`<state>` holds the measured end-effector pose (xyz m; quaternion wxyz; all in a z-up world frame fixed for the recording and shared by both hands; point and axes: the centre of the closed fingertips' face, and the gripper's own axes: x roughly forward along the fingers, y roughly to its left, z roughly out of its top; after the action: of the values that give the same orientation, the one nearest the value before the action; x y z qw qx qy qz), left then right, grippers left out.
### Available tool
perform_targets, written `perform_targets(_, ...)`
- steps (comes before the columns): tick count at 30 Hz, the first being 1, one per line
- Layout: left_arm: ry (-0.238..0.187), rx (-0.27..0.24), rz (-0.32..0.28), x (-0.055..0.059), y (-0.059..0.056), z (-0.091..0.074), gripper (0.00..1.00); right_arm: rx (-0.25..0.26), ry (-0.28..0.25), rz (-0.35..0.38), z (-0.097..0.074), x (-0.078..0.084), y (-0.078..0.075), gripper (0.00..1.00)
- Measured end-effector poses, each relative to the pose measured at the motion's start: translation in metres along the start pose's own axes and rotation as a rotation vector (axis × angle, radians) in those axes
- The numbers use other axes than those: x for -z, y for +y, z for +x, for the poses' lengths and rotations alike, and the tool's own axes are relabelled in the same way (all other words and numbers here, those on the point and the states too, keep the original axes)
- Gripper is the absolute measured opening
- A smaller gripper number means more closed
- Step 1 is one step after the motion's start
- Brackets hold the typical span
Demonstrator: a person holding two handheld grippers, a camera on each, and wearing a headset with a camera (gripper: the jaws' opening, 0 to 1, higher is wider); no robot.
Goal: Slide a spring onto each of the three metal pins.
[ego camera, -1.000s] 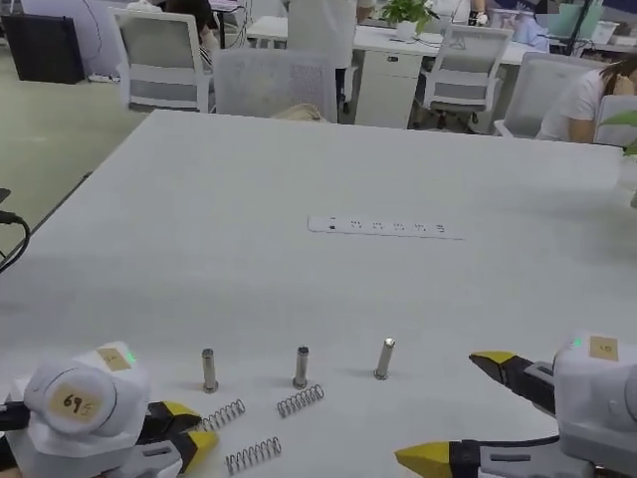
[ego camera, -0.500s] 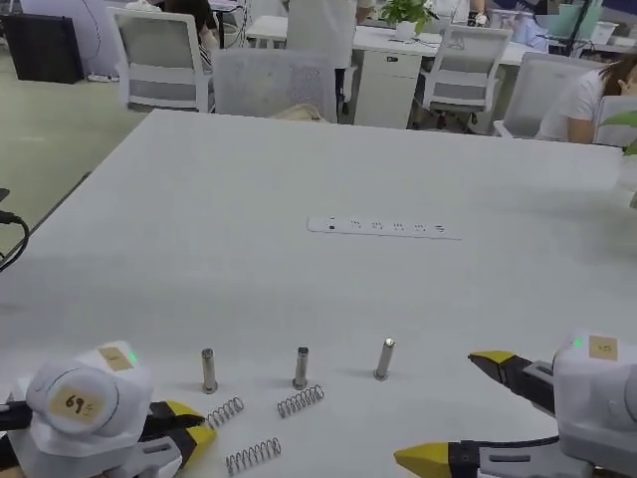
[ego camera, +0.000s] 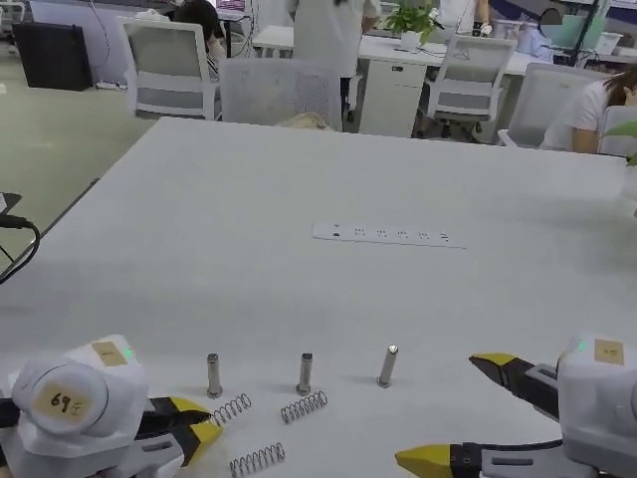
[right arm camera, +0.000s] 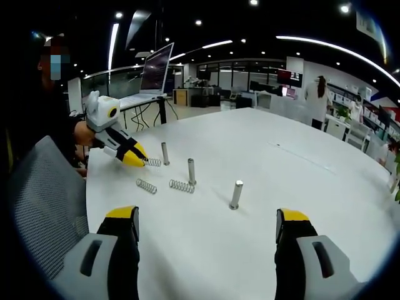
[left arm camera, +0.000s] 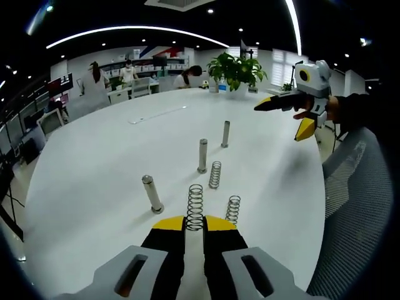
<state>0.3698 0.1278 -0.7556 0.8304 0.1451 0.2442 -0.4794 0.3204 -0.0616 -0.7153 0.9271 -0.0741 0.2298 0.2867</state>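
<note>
My left tongs [left arm camera: 194, 222], jaws nearly together, sit at the end of the spring [left arm camera: 195, 206] just beside the left pin [left arm camera: 150, 194], its axis straight off my tips (gripped or not, can't tell); right tongs [ego camera: 456, 409] gape, well off that pin.

Left gripper [ego camera: 206, 426], right gripper [ego camera: 438, 408] edge-cropped below

Plain matt white across the broad workbench top [ego camera: 299, 179]; bright silver on three upright metal pins [ego camera: 305, 373] and three coiled wire springs [ego camera: 303, 406]; yellow tips on black jaws, white housings, for left gripper [left arm camera: 194, 220] and right gripper [right arm camera: 206, 214]; small green lights [ego camera: 127, 353] aglow.
</note>
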Motion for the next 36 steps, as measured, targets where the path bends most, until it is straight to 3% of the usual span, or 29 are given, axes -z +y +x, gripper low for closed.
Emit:
perform_targets(11, -0.067, 0.044, 0.049, -0.029, -0.017, -0.010, 0.03, -0.001, -0.021, -0.003, -0.003, -0.010, 0.002, 0.86)
perform_targets(17, -0.082, 0.066, 0.072, -0.035, -0.024, -0.012, 0.03, -0.011, -0.037, -0.013, -0.002, -0.017, 0.006, 0.83)
perform_targets(28, -0.102, 0.103, 0.117, -0.045, -0.037, -0.020, 0.03, -0.077, -0.067, -0.046, -0.001, -0.037, 0.027, 0.73)
perform_targets(36, -0.112, 0.151, 0.168, -0.052, -0.053, -0.023, 0.03, -0.163, -0.086, -0.077, 0.004, -0.052, 0.052, 0.60)
